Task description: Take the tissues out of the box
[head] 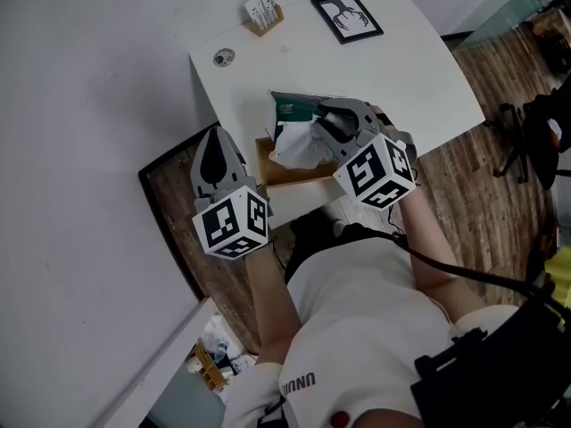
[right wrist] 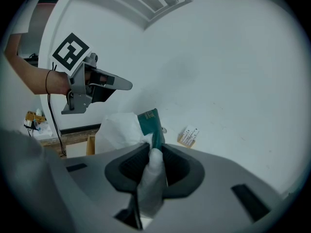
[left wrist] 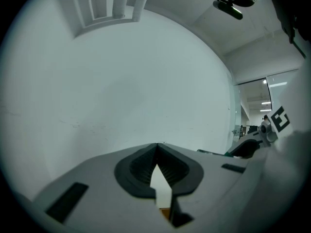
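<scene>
A green tissue pack [head: 299, 109] lies tilted over a shallow wooden tray [head: 278, 176] at the near edge of the white table [head: 401, 69]. A crumpled white tissue [head: 299, 147] bulges out of it. My right gripper [head: 326, 117] reaches in from the right and is shut on that tissue [right wrist: 150, 178], which runs between the pads beside the pack's green edge [right wrist: 148, 122]. My left gripper [head: 217, 137] hangs left of the tray, off the table's edge, pointing at the wall. Its jaws [left wrist: 156, 147] meet at the tips with nothing between them.
At the table's far side stand a framed black-and-white picture [head: 346, 16], a small wooden card holder [head: 262, 12] and a small round thing [head: 223, 57]. A white wall runs along the left. A dark chair [head: 528, 141] stands on the wooden floor at the right.
</scene>
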`<state>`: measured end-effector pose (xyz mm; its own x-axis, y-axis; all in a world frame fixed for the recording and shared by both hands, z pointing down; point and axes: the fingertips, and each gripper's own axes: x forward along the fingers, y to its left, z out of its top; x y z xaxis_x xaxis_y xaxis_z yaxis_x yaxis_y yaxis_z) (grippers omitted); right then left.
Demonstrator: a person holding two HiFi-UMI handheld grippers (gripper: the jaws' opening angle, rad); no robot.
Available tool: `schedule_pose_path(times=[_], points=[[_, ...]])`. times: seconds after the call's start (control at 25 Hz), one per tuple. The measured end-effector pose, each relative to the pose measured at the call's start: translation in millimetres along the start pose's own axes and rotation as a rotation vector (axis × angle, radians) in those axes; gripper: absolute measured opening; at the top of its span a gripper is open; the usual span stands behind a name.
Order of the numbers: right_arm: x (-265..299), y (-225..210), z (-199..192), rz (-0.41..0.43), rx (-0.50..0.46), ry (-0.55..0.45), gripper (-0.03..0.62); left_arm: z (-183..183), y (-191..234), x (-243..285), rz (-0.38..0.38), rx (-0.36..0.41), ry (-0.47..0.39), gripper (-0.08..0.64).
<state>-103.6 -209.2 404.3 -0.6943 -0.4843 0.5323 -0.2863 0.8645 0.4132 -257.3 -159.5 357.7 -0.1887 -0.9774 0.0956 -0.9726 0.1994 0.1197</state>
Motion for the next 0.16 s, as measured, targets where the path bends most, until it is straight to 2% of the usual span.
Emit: schedule_pose_path(times=[0.16], points=[[0.3,0.8,0.0,0.000,-0.005,0.003,0.087,1.0,0.9,0.3,0.001,-0.002,-0.003,0.012]])
